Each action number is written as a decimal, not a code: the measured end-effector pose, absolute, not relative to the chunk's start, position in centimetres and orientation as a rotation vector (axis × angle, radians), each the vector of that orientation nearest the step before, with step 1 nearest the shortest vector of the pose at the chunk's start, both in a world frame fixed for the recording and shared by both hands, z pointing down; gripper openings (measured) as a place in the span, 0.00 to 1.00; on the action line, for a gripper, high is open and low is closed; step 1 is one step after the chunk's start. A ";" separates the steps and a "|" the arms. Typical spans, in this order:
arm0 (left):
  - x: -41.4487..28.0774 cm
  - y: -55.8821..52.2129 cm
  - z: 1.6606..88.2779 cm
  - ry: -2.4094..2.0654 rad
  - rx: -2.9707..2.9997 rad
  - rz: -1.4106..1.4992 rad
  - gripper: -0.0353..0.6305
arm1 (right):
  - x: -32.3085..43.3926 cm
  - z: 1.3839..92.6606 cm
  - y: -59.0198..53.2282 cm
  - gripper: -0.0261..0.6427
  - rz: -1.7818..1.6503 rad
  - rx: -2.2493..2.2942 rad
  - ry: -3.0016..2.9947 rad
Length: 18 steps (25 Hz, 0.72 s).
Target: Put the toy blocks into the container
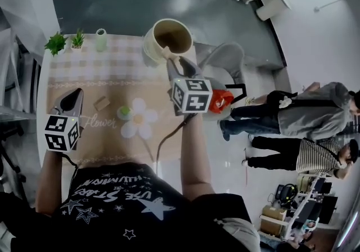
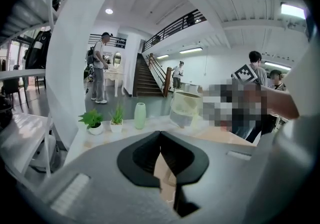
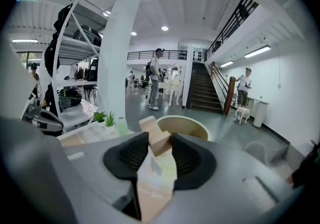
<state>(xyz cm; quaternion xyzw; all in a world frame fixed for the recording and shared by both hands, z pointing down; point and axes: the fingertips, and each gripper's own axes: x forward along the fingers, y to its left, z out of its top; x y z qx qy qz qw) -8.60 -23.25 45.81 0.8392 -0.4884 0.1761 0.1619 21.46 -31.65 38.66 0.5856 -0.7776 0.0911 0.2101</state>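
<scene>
Carries pale wooden toy block [image 3: 156, 135] in right gripper's [image 3: 160, 143] part-open fingers, at cream round container's [image 1: 151, 43] six o'clock rim. Holds left gripper's [image 2: 160, 135] fingers together, empty. Next: reach over rim, likely, then release.

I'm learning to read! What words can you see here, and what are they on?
"Flower": on the mat, in curly writing beside the drawn daisy.
Shirt: white print among stars, upside down and too warped to read surely.
Left cube and right cube: black-and-white square patterns only, no words.
Nothing else readable in any view.
</scene>
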 end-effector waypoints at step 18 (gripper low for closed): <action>-9.1 -23.3 45.6 -1.489 2.331 0.512 0.07 | 24.5 40.1 -40.1 0.33 0.316 1.722 -2.109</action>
